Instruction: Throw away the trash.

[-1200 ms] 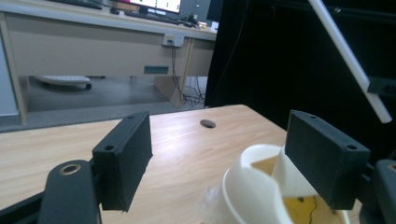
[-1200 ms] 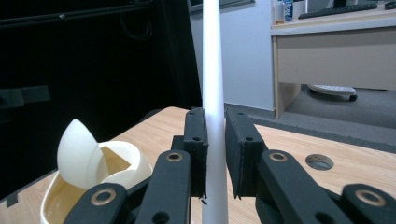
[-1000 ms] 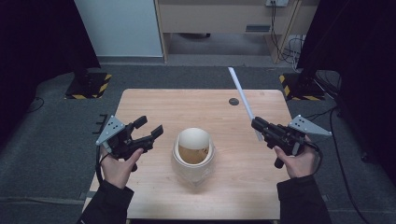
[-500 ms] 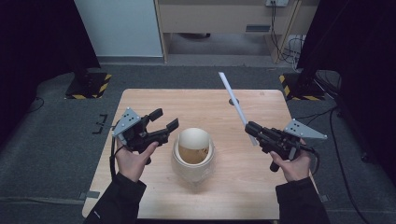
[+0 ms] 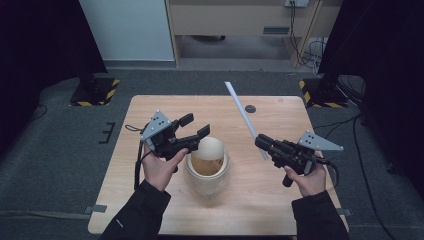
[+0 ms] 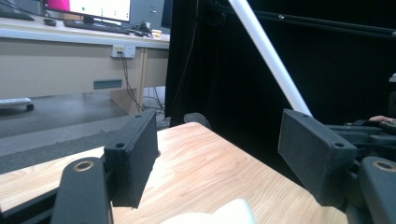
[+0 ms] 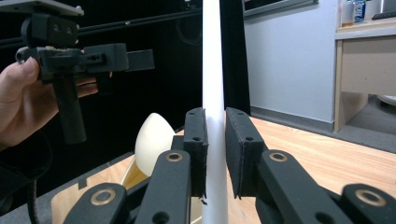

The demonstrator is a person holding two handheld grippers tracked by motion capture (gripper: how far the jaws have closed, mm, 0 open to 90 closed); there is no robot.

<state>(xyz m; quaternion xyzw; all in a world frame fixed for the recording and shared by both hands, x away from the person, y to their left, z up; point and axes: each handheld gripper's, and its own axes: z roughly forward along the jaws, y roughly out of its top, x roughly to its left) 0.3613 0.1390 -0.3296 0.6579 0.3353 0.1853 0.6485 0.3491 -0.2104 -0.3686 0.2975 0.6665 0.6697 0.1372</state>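
Observation:
A cream vase (image 5: 207,162) with an open mouth stands in the middle of the wooden table (image 5: 280,200); its rim shows as a pale shape (image 7: 153,135) in the right gripper view. My right gripper (image 5: 261,141) is shut on a long white rod (image 5: 243,115) that slants up and away from it; in the right gripper view the rod (image 7: 213,70) rises between the two pads. My left gripper (image 5: 196,126) hovers open just left of the vase mouth, nothing between its jaws. The rod (image 6: 271,56) crosses the left gripper view.
A small dark disc (image 5: 250,108) lies on the table near its far edge. Two stand bases with yellow-black stripes (image 5: 95,90) (image 5: 312,90) sit on the grey carpet beyond the far corners. A desk (image 5: 240,20) and cables stand behind.
My left gripper has moved right toward the vase mouth. My right gripper has shifted left with the rod, whose far tip has swung left.

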